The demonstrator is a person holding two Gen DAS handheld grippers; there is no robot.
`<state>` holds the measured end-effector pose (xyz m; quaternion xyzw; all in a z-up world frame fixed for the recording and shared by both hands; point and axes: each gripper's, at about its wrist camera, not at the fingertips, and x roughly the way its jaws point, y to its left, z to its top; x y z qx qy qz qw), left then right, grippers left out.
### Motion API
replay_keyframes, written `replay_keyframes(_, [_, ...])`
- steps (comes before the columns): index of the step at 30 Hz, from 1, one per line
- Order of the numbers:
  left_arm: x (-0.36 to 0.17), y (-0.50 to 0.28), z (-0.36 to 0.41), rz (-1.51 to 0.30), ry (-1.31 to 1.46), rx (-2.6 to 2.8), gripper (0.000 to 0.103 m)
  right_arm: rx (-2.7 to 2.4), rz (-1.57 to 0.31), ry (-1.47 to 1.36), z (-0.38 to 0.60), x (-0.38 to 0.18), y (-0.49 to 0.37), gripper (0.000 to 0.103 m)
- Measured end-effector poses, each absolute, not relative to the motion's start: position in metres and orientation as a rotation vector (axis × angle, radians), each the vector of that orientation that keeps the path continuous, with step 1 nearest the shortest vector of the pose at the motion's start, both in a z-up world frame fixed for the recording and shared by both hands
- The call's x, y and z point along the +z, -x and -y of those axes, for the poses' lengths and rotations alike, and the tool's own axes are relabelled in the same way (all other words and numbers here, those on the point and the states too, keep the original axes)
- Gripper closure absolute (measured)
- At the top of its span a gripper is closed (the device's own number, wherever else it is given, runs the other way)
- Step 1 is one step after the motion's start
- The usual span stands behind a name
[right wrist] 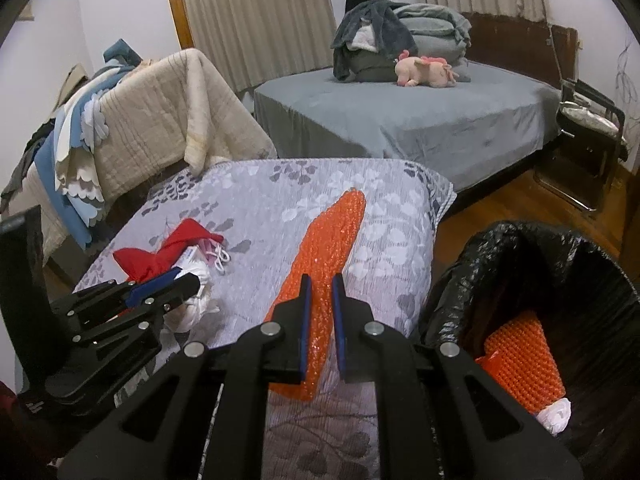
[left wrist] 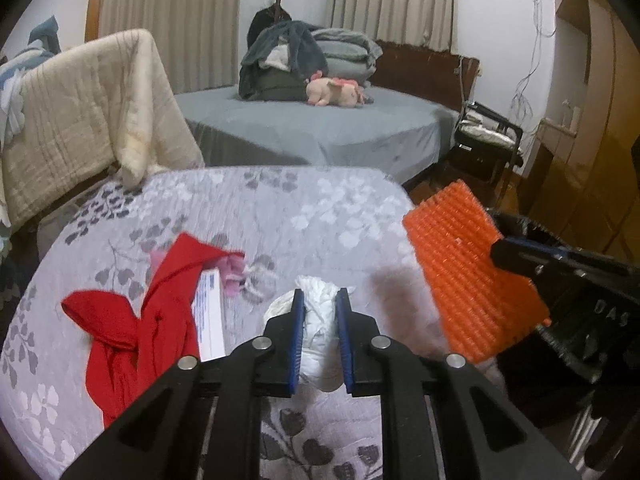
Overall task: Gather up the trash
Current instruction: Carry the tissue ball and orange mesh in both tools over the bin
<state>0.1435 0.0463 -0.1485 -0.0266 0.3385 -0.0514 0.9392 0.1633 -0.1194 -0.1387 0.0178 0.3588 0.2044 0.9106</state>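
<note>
box (left wrist: 210,316): print too small to read, lower part hidden under red cloth (left wrist: 136,320) | white wad (left wrist: 318,336): sides covered by left gripper (left wrist: 320,300) pads | bin (right wrist: 500,248): right rim cut by frame edge, white scrap (right wrist: 554,414) inside partly behind gripper body | pink item (left wrist: 234,274): blurred, cannot identify

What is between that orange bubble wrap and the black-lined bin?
Nothing visible. The orange bubble wrap, held in the right hand-held gripper, is above the table edge; the bin sits open just to its right.

Black claw (left wrist: 320,300) arms, blue finger pads (left wrist: 298,340), silver screws (left wrist: 263,343).
</note>
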Motion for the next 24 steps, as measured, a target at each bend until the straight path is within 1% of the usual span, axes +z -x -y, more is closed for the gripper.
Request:
replay_keyframes(7, [-0.122, -0.146, -0.029, -0.639, 0.057, -0.150, 0.087, 0.392, -0.699, -0.031, 0.136, -0.121, -0.157, 0.094])
replay_keyframes(15, [-0.104, -0.154, 0.004, -0.594, 0.050, -0.229, 0.087, 0.302, -0.658, -0.034, 0.178, -0.104, -0.150, 0.094])
replay_keyframes(24, [-0.091, -0.165, 0.074, -0.566, 0.021, -0.395, 0.087, 0.143, -0.640, -0.051, 0.247, -0.099, -0.141, 0.094])
